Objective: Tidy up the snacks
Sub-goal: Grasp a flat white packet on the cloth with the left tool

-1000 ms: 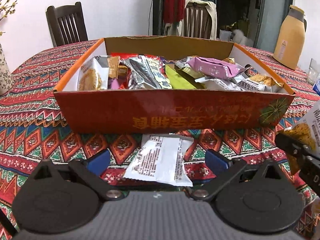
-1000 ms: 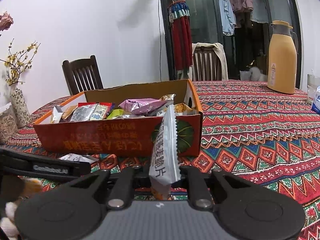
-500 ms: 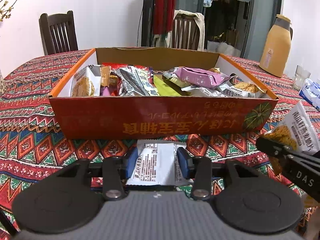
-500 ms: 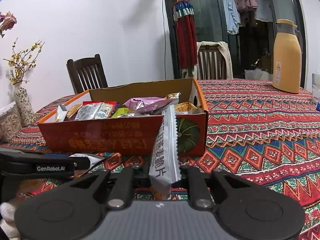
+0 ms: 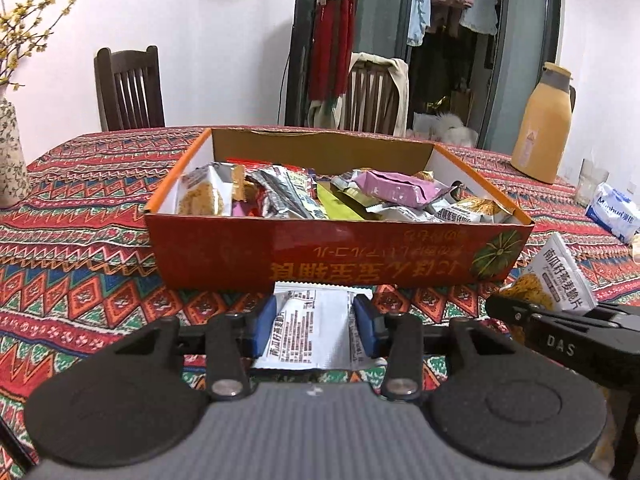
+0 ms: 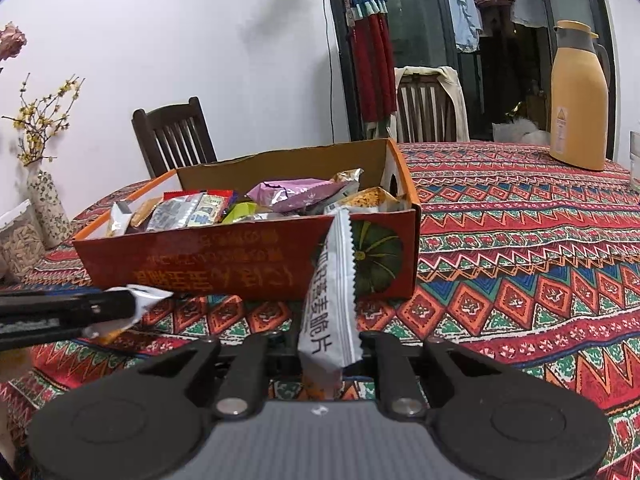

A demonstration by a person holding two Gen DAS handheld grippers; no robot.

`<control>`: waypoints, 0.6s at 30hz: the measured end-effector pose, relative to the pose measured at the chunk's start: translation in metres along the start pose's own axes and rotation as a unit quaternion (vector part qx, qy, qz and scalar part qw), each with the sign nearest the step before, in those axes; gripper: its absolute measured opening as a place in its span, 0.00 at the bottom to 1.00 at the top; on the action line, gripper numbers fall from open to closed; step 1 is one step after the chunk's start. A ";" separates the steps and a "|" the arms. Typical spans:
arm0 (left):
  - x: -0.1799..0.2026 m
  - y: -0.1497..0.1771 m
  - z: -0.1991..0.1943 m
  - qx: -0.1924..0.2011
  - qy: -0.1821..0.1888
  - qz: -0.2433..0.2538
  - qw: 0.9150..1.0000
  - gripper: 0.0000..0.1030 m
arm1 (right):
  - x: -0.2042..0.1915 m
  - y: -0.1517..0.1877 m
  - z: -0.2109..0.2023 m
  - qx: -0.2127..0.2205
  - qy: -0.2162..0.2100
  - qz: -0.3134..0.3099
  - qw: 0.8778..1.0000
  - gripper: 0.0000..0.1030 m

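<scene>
Crinkly foil, light and slippery, is what is being handled: a white snack packet (image 5: 310, 330) is pinched flat across its width between the blue pads (image 5: 365, 325) of the left gripper (image 5: 316, 326), just short of the box. A second packet (image 6: 332, 300) is clamped edge-on in the right gripper (image 6: 326, 354). Beyond, the orange carton (image 5: 336, 256), already crowded with snacks, is judged the destination.
</scene>
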State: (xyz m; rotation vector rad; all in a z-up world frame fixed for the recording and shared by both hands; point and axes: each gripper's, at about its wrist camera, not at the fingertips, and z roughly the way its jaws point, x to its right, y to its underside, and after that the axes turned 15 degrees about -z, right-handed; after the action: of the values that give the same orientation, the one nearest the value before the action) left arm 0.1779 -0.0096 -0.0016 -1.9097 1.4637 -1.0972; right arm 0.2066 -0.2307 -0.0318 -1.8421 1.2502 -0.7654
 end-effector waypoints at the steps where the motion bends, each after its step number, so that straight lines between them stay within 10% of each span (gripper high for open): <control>1: -0.001 0.000 -0.002 0.001 0.000 -0.002 1.000 0.42 | 0.001 0.000 0.001 -0.002 0.001 0.002 1.000 0.14; 18: -0.020 -0.001 -0.044 0.029 0.006 -0.013 0.999 0.42 | -0.012 -0.001 -0.002 0.006 0.040 -0.019 0.999 0.14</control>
State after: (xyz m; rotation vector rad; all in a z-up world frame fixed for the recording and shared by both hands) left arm 0.1396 0.0132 0.0175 -1.8900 1.4015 -1.1524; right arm 0.2013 -0.2193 -0.0303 -1.8453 1.2612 -0.8726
